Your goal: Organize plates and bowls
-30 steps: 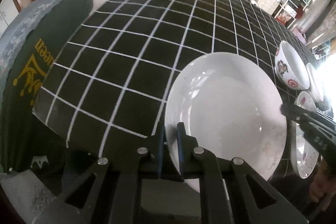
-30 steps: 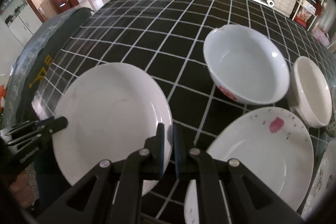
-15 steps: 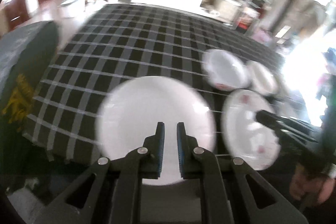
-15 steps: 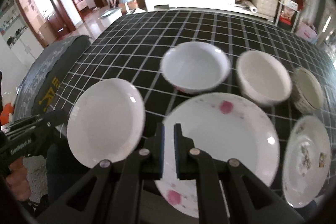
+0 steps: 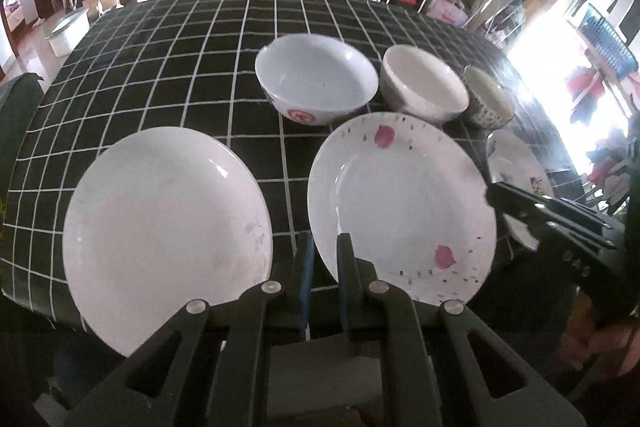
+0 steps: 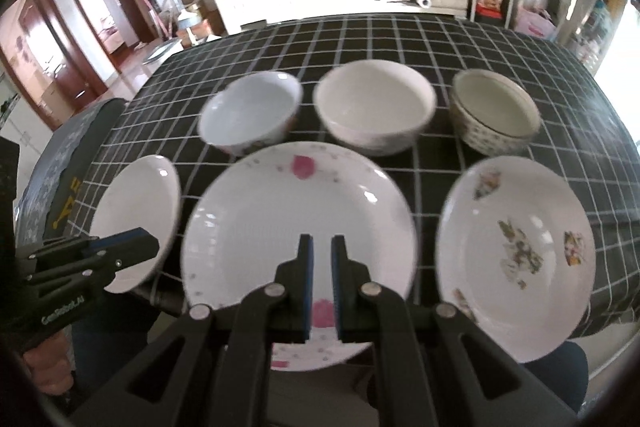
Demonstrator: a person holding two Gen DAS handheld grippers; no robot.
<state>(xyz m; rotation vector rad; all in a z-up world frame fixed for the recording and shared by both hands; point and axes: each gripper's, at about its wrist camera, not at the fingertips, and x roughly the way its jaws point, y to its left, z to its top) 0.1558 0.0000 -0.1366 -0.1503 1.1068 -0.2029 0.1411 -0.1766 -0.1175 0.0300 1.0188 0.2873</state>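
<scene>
The left gripper [image 5: 322,259] tilts down over the surface's [image 5: 180,75] near edge, fingers closed and empty, between the plain white plate [image 5: 164,227] and the pink-spotted plate [image 5: 400,211]. The right gripper [image 6: 322,259], angled likewise, hangs above the pink-spotted plate, fingers closed on nothing. Three bowls [image 6: 374,111] sit behind.
</scene>
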